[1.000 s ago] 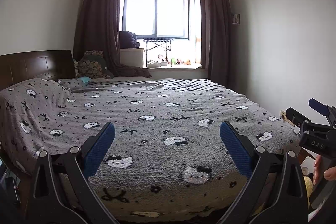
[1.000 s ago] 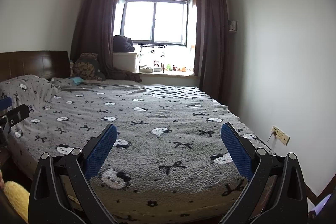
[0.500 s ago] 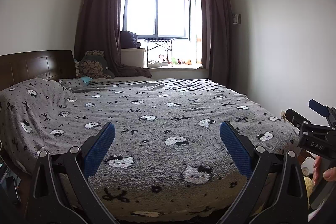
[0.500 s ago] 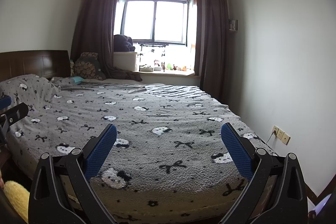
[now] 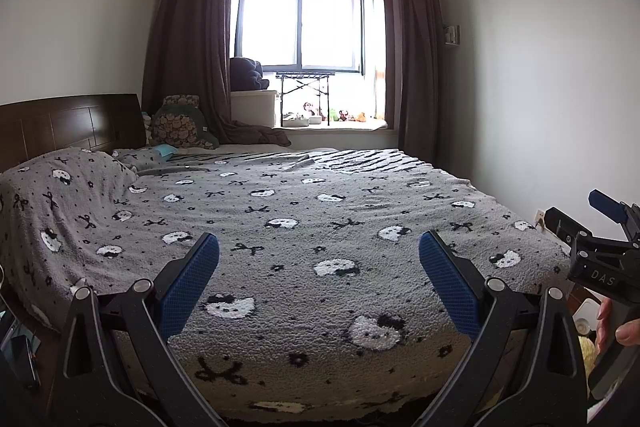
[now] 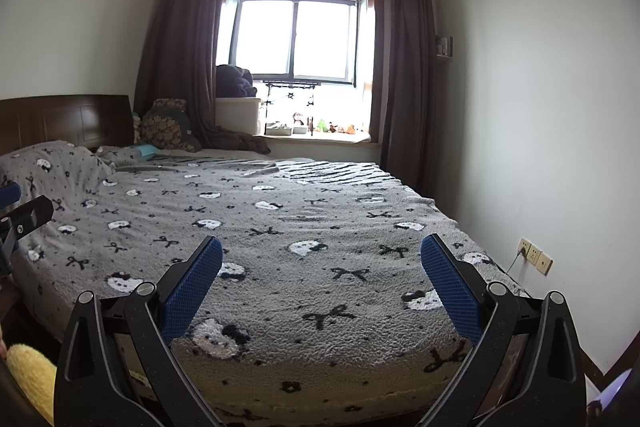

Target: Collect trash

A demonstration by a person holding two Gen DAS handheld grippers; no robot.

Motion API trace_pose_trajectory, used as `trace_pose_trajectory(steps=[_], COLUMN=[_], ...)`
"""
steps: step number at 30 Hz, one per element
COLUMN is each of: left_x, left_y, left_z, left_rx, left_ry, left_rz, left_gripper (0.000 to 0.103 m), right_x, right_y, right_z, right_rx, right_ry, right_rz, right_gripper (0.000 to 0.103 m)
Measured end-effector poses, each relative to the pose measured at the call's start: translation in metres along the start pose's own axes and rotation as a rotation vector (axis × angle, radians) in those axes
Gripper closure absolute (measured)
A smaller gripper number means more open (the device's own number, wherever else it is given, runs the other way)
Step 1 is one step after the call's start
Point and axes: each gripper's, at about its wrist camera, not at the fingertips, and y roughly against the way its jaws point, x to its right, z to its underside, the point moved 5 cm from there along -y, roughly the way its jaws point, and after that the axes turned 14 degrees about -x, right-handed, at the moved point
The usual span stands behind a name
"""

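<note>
My left gripper stands open above the foot of a bed covered by a grey blanket with cat faces and bows. Nothing lies between its blue pads. My right gripper is open too, held over the same bed a little further right, and it also shows at the right edge of the left wrist view as a black frame held by a hand. I see no piece of trash on the blanket in either view. A small teal item lies near the pillows, too small to identify.
A dark wooden headboard stands at the left. A window sill with small toys, a white box and a folding rack lies behind the bed. A wall socket is low on the right wall. Something yellow and fluffy shows at the bottom left.
</note>
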Motion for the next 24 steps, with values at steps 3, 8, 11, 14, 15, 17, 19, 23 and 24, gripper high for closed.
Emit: trace_pose_trajectory(steps=[3,8,11,14,15,17,19,23,24], left_x=[-0.0001,-0.0029,-0.0059,-0.0073,-0.0071,-0.0041,-0.0030,-0.0014,-0.0015], left_y=[-0.0004,-0.0016,-0.0036,-0.0045,-0.0050,-0.0064,-0.0055,-0.0056,-0.0058], left_z=[-0.0002,0.0011,0.0017,0.0023,0.0027,0.0023,0.0030,0.0014,0.0015], left_rx=[-0.001,-0.013,-0.019,-0.023,-0.025,-0.023,-0.014,-0.014,-0.015], left_ry=[-0.001,0.005,0.018,0.027,0.024,0.011,-0.001,0.000,0.000], left_rz=[0.000,-0.012,-0.031,-0.017,-0.014,-0.018,-0.026,-0.022,-0.027], left_gripper=[0.008,0.008,0.008,0.008,0.008,0.008,0.008,0.008,0.008], right_x=[-0.0007,-0.0004,-0.0022,-0.0020,-0.0021,-0.0017,-0.0014,-0.0015,-0.0013], right_y=[-0.0002,-0.0012,-0.0007,-0.0016,-0.0026,-0.0029,-0.0043,-0.0054,-0.0055], right_z=[0.0003,0.0006,0.0012,0.0015,0.0017,0.0026,0.0033,0.0042,0.0041], right_rx=[-0.003,-0.007,-0.005,-0.008,-0.011,-0.015,-0.018,-0.022,-0.022], right_ry=[-0.001,-0.005,-0.002,-0.006,-0.007,-0.007,-0.008,-0.009,-0.009], right_rz=[0.001,-0.022,-0.025,-0.024,-0.021,-0.018,-0.018,-0.015,-0.015], right_gripper=[0.004,0.004,0.004,0.004,0.004,0.004,0.004,0.004,0.004])
